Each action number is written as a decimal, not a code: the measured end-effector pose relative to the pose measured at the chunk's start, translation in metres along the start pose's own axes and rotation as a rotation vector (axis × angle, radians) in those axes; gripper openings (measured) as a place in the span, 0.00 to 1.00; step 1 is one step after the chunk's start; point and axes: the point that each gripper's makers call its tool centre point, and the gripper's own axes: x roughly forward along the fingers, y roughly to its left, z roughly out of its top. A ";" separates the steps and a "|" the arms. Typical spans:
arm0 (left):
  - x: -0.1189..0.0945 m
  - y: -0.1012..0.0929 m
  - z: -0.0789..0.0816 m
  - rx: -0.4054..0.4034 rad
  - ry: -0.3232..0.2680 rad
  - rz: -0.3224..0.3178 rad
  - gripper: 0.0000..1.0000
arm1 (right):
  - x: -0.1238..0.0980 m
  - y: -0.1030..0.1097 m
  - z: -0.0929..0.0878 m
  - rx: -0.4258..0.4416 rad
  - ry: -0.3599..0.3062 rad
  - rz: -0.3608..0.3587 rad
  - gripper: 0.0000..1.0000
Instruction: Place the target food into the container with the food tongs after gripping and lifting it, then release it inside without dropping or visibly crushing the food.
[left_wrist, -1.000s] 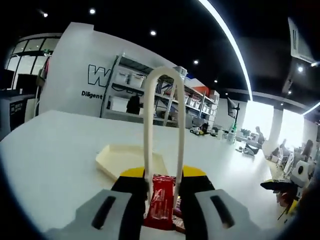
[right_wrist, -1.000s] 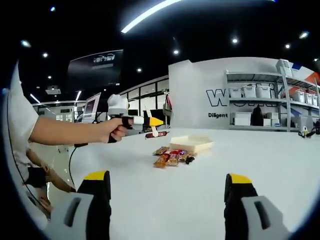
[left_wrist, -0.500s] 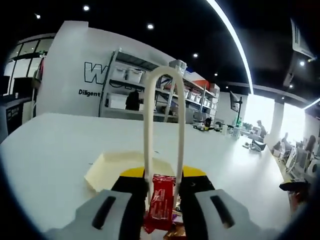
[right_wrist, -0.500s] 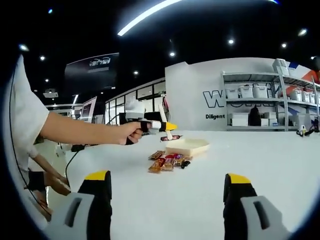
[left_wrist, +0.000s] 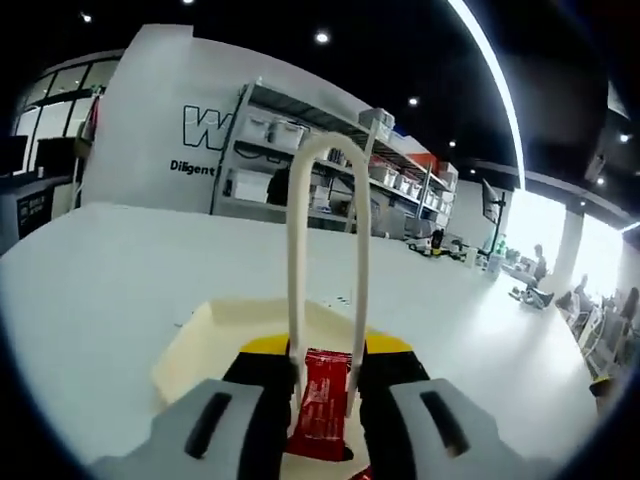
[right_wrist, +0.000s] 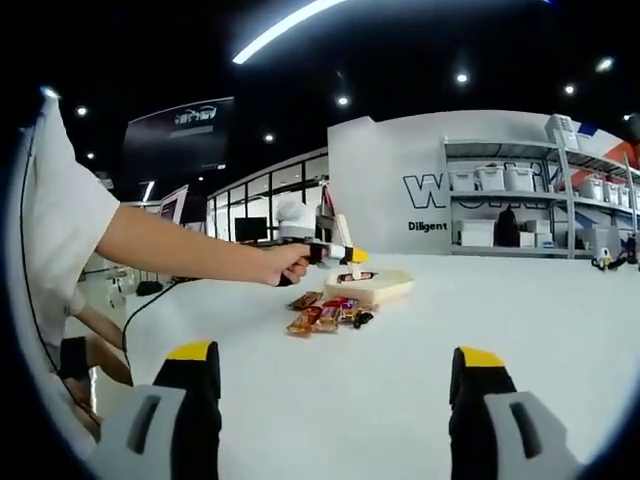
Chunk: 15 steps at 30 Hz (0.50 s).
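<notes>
Tray (left_wrist: 215, 335) now beneath claw-held bar (left_wrist: 322, 405)

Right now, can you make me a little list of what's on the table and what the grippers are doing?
left gripper: squeezing the food tongs
tongs' catch: red snack bar, lifted
container: cream tray on the white table, below the snack bar
leftover snacks: small pile beside the tray
right gripper: open, holding nothing, away from the pile
</notes>
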 end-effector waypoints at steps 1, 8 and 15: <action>0.003 0.003 0.000 -0.006 -0.004 0.007 0.23 | 0.001 -0.002 -0.002 0.002 0.005 -0.001 0.94; 0.017 0.025 -0.007 0.073 0.024 0.092 0.23 | 0.000 -0.004 -0.003 0.001 0.012 -0.003 0.94; 0.026 0.040 -0.007 0.118 0.036 0.127 0.23 | 0.001 -0.007 -0.004 0.003 0.014 0.001 0.91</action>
